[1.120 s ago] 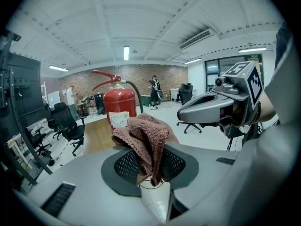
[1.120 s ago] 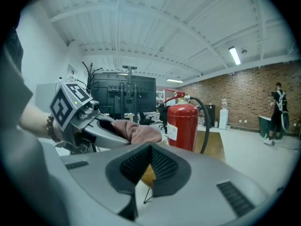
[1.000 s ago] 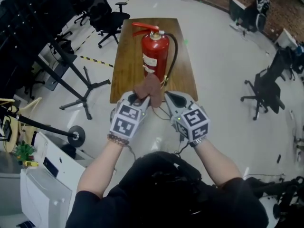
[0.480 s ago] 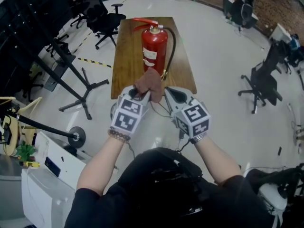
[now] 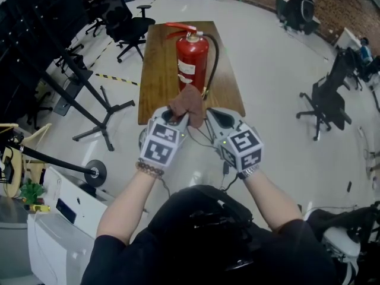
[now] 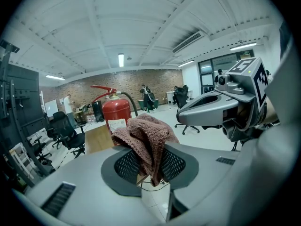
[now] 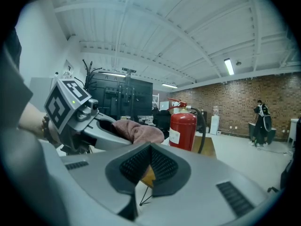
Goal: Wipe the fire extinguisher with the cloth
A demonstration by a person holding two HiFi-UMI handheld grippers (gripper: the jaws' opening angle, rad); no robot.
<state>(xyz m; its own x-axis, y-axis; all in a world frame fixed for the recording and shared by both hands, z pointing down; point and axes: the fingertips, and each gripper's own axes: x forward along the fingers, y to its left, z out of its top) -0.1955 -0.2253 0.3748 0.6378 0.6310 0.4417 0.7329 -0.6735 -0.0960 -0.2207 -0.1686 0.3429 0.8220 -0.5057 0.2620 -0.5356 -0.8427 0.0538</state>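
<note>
I saw a red extinguisher (image 5: 192,61) with a white label and a black hose. Under it the table (image 5: 155,85) was brown and wood-grained. Just in front of it the cloth (image 5: 186,104) was dusty reddish-brown. The left gripper (image 5: 176,119) and right gripper (image 5: 209,120) were grey, with black-and-white square markers. Left of the extinguisher lay yellow-and-black striped tape (image 5: 119,76).

One fire extinguisher (image 5: 191,64), one cloth (image 5: 187,103), one table (image 5: 159,76), two grippers (image 5: 177,117) (image 5: 211,117).
</note>
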